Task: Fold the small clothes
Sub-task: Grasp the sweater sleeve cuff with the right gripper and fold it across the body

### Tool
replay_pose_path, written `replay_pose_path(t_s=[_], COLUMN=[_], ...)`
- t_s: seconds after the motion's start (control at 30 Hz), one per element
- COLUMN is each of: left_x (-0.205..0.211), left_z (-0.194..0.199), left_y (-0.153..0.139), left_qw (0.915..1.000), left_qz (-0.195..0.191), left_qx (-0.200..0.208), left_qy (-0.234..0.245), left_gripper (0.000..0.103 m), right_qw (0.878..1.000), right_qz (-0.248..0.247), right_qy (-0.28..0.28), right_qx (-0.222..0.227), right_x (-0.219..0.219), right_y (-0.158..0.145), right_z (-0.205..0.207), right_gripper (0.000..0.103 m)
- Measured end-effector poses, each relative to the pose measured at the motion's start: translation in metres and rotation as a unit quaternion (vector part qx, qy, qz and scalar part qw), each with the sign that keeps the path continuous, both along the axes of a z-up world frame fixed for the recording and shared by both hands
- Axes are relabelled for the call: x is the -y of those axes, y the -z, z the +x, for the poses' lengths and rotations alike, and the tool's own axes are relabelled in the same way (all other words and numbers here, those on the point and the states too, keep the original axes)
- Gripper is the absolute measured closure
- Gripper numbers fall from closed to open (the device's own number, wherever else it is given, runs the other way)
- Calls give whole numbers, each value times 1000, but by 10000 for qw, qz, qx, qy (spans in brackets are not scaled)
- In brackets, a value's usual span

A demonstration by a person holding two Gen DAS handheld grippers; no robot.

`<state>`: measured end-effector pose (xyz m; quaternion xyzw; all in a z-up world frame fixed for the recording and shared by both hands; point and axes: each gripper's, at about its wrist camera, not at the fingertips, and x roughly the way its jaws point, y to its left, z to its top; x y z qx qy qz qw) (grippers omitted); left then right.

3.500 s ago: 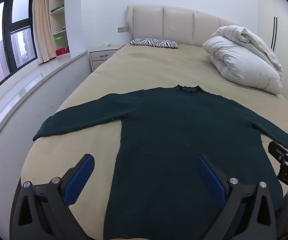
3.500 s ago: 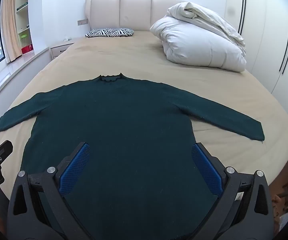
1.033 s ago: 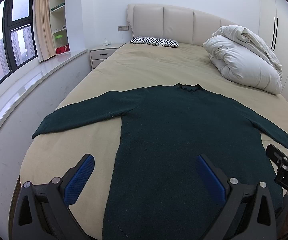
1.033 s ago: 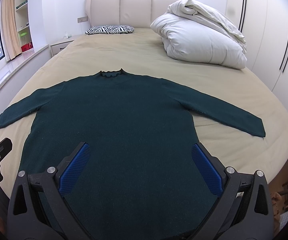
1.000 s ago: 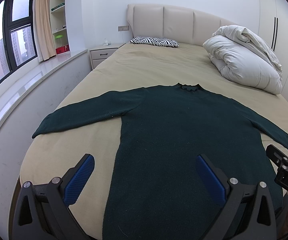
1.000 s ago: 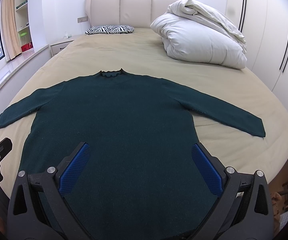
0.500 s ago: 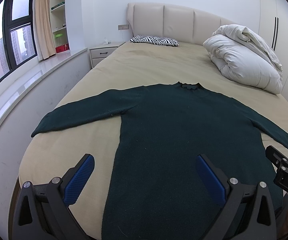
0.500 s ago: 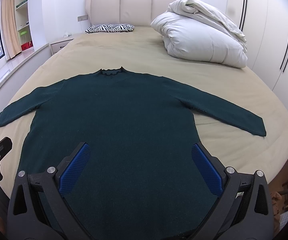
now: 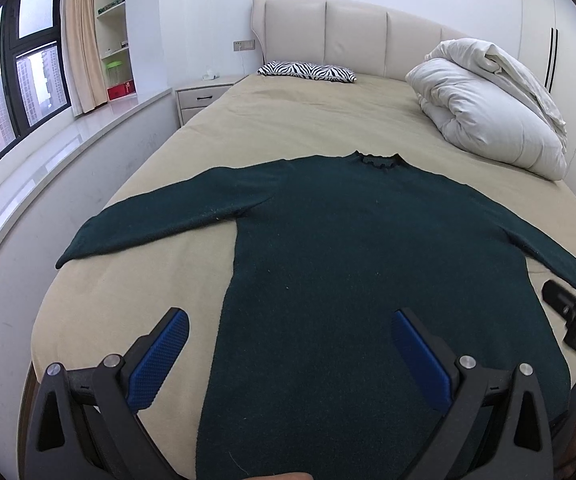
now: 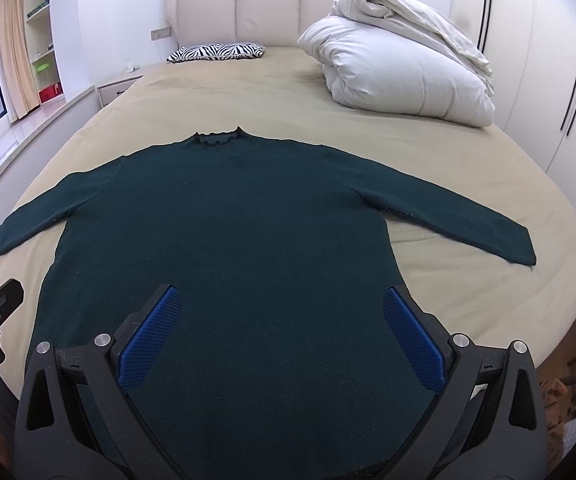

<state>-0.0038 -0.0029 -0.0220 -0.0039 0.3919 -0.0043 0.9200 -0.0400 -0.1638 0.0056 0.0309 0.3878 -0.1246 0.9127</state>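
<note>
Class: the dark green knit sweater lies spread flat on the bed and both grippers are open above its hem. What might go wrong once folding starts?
The dark green knit sweater hem lies near the tan bed foot edge, so tugging may drag it off. The open left gripper and right gripper might pinch only one layer, giving a crooked fold.

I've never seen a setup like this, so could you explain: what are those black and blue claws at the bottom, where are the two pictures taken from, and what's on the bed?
Each claw is a hand-held two-finger gripper with its own camera looking along its fingers. One picture is from the left gripper, the other from the right gripper. Both are open, holding nothing. A dark green sweater lies flat on the bed, sleeves spread. Behind it lie a white duvet and a zebra pillow.
</note>
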Motion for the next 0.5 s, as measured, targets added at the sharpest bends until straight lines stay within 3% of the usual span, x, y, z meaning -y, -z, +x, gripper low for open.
replay_pose_path(t_s=[0.1, 0.17, 0.27, 0.37, 0.5], left_x=[-1, -1, 1, 13, 36], left_z=[2, 5, 9, 15, 26], left_y=[7, 13, 18, 21, 27], left_qw=[9995, 9990, 9991, 9993, 9984], left_qz=[-250, -403, -385, -207, 185], left_qx=[-138, -176, -184, -222, -296], left_qy=[100, 43, 36, 203, 456], left_gripper=[0, 0, 0, 0, 0], right_qw=[9994, 9960, 9806, 9511, 8875], right_qz=[227, 609, 1385, 2129, 3162], right_qy=[216, 584, 1227, 2046, 3125], right_qx=[126, 280, 642, 902, 1212], right_x=[30, 74, 155, 248, 364], right_y=[2, 6, 15, 36, 76], right_z=[0, -4, -18, -38, -69], right_gripper=[0, 0, 0, 1, 11])
